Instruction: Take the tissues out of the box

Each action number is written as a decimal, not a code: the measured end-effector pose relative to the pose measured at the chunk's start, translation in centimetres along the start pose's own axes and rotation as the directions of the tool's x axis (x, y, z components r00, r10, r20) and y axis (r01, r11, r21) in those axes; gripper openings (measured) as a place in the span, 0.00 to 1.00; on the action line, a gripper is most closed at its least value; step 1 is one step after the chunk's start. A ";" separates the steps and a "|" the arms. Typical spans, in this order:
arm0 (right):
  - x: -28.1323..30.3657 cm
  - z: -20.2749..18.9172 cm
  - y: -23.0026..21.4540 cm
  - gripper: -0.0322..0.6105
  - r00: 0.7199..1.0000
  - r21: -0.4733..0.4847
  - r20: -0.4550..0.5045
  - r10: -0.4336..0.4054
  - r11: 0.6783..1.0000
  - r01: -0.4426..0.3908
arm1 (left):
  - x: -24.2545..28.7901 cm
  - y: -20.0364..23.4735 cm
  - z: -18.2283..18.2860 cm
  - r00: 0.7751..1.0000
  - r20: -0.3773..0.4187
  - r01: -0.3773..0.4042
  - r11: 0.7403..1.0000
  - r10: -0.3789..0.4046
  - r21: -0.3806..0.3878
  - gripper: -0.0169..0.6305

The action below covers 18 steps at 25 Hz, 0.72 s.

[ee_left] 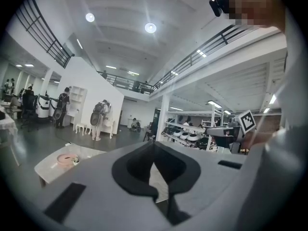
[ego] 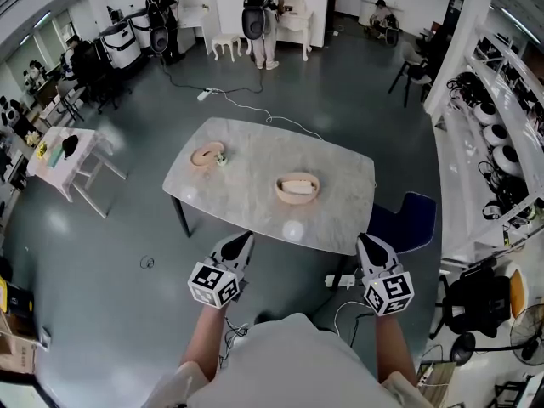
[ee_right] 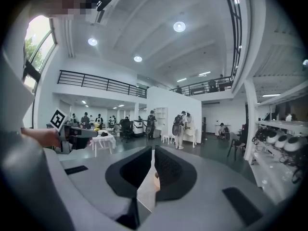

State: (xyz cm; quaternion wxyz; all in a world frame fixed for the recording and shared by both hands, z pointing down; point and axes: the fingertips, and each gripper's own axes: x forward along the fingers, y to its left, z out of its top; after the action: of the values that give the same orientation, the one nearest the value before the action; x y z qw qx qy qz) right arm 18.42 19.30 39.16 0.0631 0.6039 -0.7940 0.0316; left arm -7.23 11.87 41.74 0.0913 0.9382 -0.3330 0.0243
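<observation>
left gripper (ee_left: 154, 146) jaws pressed together, empty | right gripper (ee_right: 153, 150) same | head view alone: near box (ego: 297, 187), far box (ego: 207, 155), table (ego: 255, 215)

Head camera: mounted high, facing forward and steeply down. The table (ego: 255, 164) sits mid-frame and well below, with the wearer's torso (ego: 289, 364) at the bottom edge.

Left gripper (ego: 245, 238) camera: seated close behind its own jaws, facing roughly level across the hall and tilted up enough to take in the ceiling. The table end shows at lower left, and the right marker cube (ee_left: 247, 121) at the right side.

Right gripper (ego: 365, 240) camera: same seat and similar heading. The left marker cube (ee_right: 58, 119) shows at the left side.

Shared by all three views: the backpack-wearing people (ego: 259, 15) standing at the far white partition.
</observation>
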 end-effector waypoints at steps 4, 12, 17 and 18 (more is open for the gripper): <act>-0.3 0.0 0.5 0.12 1.000 0.012 0.002 -0.017 1.000 0.017 | -0.7 0.2 -0.1 1.000 -0.005 0.009 1.000 -0.009 -0.002 0.04; 0.0 -0.3 2.5 0.13 1.000 0.012 -0.010 -0.029 0.999 0.029 | -1.7 1.0 -0.7 0.999 -0.022 0.041 0.999 -0.041 -0.004 0.04; 0.4 -0.4 3.8 0.22 0.998 0.018 -0.009 -0.054 0.998 0.054 | -2.3 2.0 -0.8 0.998 -0.025 0.061 0.998 -0.061 -0.004 0.04; 0.5 -0.4 4.1 0.22 0.998 0.019 -0.010 -0.057 0.998 0.057 | -2.4 2.2 -0.8 0.998 -0.025 0.065 0.998 -0.065 -0.004 0.04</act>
State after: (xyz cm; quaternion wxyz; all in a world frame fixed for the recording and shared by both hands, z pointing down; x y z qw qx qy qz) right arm 14.32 19.99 39.71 0.0621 0.6268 -0.7757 0.0403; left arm -10.52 11.82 42.61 0.0978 0.9480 -0.3010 0.0326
